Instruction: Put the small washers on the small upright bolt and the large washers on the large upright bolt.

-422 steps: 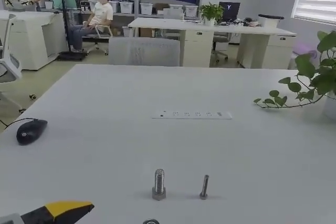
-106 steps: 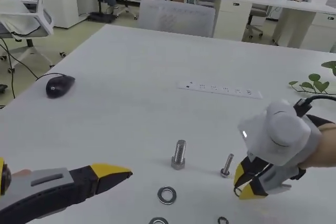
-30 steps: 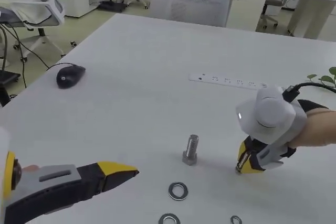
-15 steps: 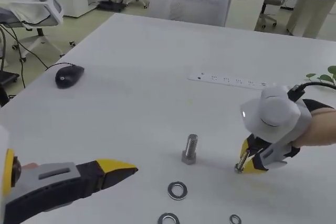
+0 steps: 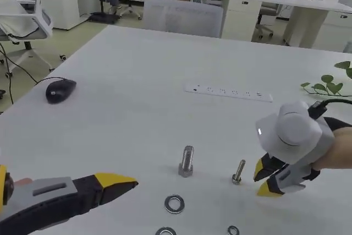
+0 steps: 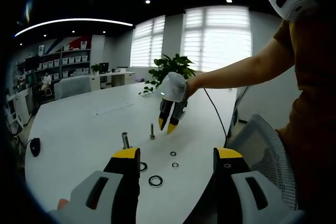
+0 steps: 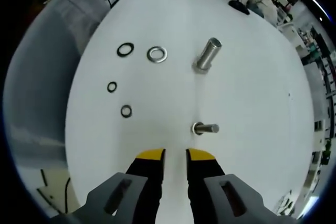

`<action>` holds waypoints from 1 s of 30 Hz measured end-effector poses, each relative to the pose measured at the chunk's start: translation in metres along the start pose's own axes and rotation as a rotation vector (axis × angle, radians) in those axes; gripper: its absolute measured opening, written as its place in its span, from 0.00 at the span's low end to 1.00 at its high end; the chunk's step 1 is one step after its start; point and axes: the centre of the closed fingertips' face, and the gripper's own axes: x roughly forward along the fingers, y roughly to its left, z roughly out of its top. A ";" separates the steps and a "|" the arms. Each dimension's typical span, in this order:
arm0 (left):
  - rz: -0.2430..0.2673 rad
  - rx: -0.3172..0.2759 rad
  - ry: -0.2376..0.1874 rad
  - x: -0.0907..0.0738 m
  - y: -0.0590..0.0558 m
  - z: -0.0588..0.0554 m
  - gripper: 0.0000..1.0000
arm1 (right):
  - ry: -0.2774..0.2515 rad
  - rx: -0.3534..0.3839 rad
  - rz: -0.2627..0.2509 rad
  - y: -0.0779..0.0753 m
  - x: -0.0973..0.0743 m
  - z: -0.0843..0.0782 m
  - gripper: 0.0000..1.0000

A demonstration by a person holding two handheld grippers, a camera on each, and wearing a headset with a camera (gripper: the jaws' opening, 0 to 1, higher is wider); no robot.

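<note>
White counter (image 5: 126, 92). Silver-grey large bolt (image 5: 187, 162), small bolt (image 5: 238, 172) and washers (image 5: 168, 204). Black mouse (image 5: 56, 89). Left gripper (image 6: 177, 153) and right gripper (image 7: 176, 153): black jaws, yellow tips, grey bodies.

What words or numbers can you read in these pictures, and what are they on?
No word or number here can be read.
mouse: a tiny pale mark on top, too small to read.
power strip: small dark marks, too blurred to tell whether any are letters.
</note>
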 end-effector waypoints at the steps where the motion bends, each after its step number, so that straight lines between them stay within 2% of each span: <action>1: -0.002 0.004 0.001 0.000 -0.001 0.000 0.55 | -0.002 -0.001 0.005 0.004 0.000 0.002 0.17; 6: -0.001 0.012 -0.004 -0.004 -0.006 0.001 0.55 | -0.034 0.017 0.027 0.022 0.002 0.015 0.17; 14: 0.009 0.013 -0.013 -0.011 -0.010 0.000 0.55 | -0.024 -0.006 0.062 0.045 0.013 0.024 0.17; 23: 0.009 0.021 -0.021 -0.014 -0.014 0.003 0.55 | -0.022 -0.028 0.100 0.060 0.023 0.039 0.18; 30: 0.019 0.022 -0.023 -0.017 -0.011 0.005 0.55 | -0.014 -0.036 0.114 0.064 0.029 0.041 0.19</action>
